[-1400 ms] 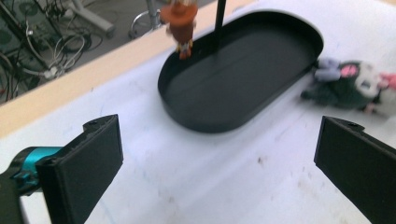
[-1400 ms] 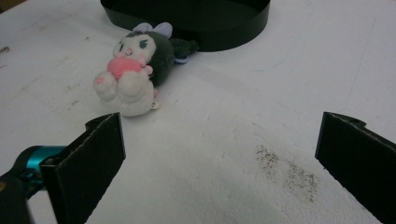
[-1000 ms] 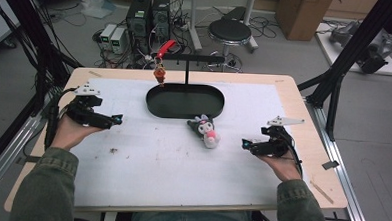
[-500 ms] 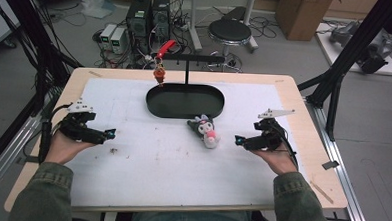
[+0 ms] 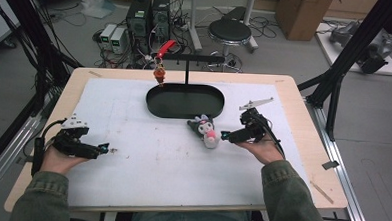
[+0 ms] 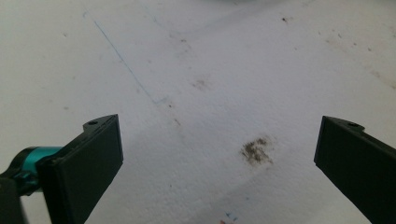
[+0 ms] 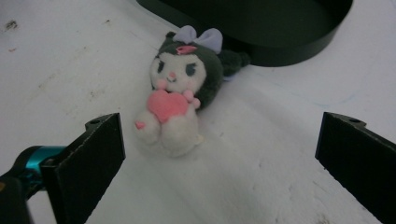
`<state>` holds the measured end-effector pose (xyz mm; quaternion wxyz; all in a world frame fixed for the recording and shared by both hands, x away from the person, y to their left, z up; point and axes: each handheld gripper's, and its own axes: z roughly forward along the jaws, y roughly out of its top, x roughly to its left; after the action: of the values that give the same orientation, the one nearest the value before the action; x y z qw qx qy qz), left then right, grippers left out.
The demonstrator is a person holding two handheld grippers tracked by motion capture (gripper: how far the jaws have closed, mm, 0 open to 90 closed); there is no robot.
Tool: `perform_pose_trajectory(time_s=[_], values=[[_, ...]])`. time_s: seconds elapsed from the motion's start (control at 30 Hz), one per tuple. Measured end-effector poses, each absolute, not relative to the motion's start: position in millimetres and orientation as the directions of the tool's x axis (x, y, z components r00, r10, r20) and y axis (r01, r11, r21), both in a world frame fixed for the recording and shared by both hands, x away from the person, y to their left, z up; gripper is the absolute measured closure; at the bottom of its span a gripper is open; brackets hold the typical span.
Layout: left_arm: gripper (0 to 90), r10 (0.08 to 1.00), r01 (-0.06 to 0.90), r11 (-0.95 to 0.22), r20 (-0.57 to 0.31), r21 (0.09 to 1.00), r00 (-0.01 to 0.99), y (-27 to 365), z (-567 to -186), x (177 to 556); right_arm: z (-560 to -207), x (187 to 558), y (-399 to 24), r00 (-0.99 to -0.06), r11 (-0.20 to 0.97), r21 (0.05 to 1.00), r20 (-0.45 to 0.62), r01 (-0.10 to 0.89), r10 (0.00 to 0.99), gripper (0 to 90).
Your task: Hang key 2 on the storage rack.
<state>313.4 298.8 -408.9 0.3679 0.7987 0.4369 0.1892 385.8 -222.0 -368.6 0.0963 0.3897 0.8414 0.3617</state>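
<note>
While the right tongs (image 5: 226, 136) point at the plush toy (image 5: 206, 131), their jaws stand spread with nothing between them.

Where the right gripper view looks along those jaws, the plush toy (image 7: 177, 100) lies on its back on the white table (image 5: 131, 177) cover just in front of the black oval tray (image 7: 275, 28), which is cut off at the top edge; the toy's far side is hidden against the tray wall, so whether they touch cannot be told. The left tongs (image 5: 103, 149) rest well apart from the toy near the table's left edge, jaws spread over bare cover with a dark smudge (image 6: 255, 150). A small red charm (image 5: 159, 75) hanging from the stand above the tray is too small to make out. No writing or label can be read anywhere.
</note>
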Motion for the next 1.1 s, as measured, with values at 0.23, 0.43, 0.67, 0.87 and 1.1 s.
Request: perform_pose_trajectory(time_s=[0.23, 0.43, 0.67, 0.87, 1.1], values=[[1.7, 0.836, 0.571, -0.349, -0.028, 0.743, 0.548, 304, -413, 305, -370, 397, -194, -0.692, 0.473, 0.642, 0.127, 0.603, 0.710, 0.5], [1.7, 0.830, 0.594, -0.353, -0.051, 0.723, 0.556, 311, -424, 297, -383, 413, -170, -0.678, 0.496, 0.580, 0.139, 0.646, 0.722, 0.4], [1.7, 0.846, 0.600, -0.327, -0.057, 0.730, 0.530, 314, -426, 284, -396, 421, -154, -0.657, 0.511, 0.525, 0.126, 0.680, 0.743, 0.4], [1.7, 0.854, 0.606, -0.321, -0.055, 0.728, 0.518, 314, -429, 279, -404, 426, -145, -0.635, 0.510, 0.488, 0.123, 0.708, 0.763, 0.5], [1.7, 0.845, 0.620, -0.313, -0.087, 0.720, 0.528, 320, -437, 281, -416, 426, -136, -0.657, 0.569, 0.423, 0.087, 0.705, 0.749, 2.7]])
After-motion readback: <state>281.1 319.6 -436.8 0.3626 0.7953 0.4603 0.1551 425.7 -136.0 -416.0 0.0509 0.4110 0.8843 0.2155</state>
